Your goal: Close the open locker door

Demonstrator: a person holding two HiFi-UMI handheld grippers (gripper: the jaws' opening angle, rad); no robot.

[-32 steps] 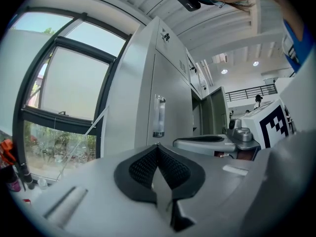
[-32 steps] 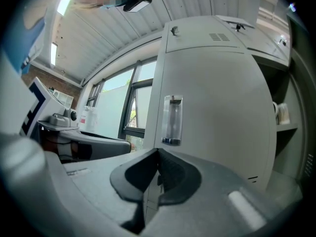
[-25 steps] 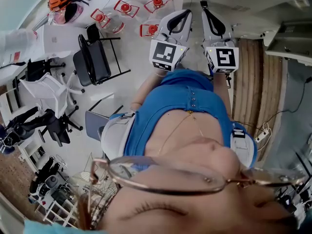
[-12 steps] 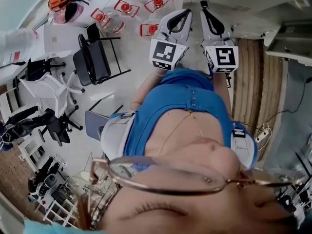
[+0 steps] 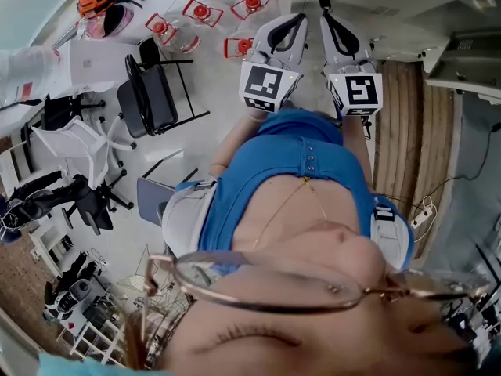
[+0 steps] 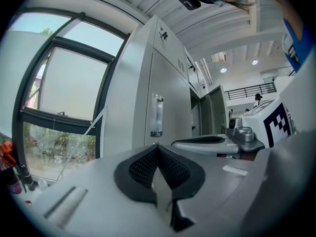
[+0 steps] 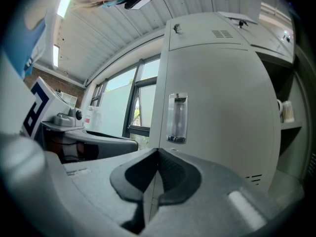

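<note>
Both grippers point at a tall grey locker cabinet (image 7: 212, 93). In the right gripper view a grey door with a clear handle (image 7: 177, 117) fills the middle, and an open compartment with a shelf (image 7: 289, 117) shows at the right edge. In the left gripper view the same kind of handle (image 6: 156, 115) sits on a flat door, and farther along a door (image 6: 216, 110) stands ajar. My left gripper (image 6: 157, 144) is shut on nothing. My right gripper (image 7: 158, 149) is also shut and empty. In the head view the left gripper (image 5: 283, 30) and right gripper (image 5: 338, 28) are held side by side, apart from the cabinet.
The head view shows the person's blue top (image 5: 297, 171), black folding chairs (image 5: 153, 92), water jugs in red frames (image 5: 200, 12) and a white table (image 5: 86, 61) at left. A wooden strip (image 5: 403, 124) and grey cabinet tops (image 5: 470, 61) lie at right. Tall windows (image 6: 64, 93) stand beside the cabinet.
Almost nothing differs; the two grippers have only edged slightly in the head view and both stay shut.
</note>
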